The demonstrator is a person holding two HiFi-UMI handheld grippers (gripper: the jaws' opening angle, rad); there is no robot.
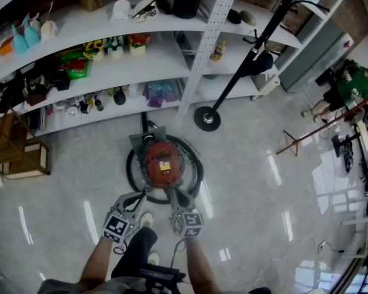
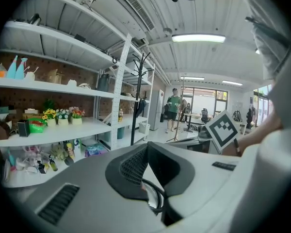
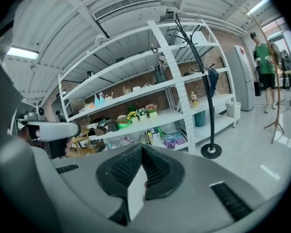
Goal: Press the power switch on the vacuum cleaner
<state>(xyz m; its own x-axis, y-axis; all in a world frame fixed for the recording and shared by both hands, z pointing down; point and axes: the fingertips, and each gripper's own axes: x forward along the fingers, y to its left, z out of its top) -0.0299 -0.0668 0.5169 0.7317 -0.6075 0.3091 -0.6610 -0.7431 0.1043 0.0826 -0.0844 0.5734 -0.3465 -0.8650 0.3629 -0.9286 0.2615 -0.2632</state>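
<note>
A round red vacuum cleaner [image 1: 161,158] stands on the glossy floor, ringed by its black hose [image 1: 132,171]. A pale label shows on its top; I cannot make out a switch. In the head view both grippers hover over the near edge of the vacuum. The left gripper [image 1: 145,193] points at its lower left, the right gripper [image 1: 172,192] at its lower middle. In the left gripper view the left gripper [image 2: 146,146] has its pads meeting at the tip, with only hose seen beneath. The right gripper [image 3: 142,148] is likewise shut on nothing.
White shelving [image 1: 159,54] full of small goods runs behind the vacuum. A black coat stand base [image 1: 207,118] sits to its right, wooden crates [image 1: 18,155] at the left. A person in green [image 1: 351,86] stands far right, beyond a leaning pole [image 1: 313,133]. My shoe [image 1: 146,219] is below the grippers.
</note>
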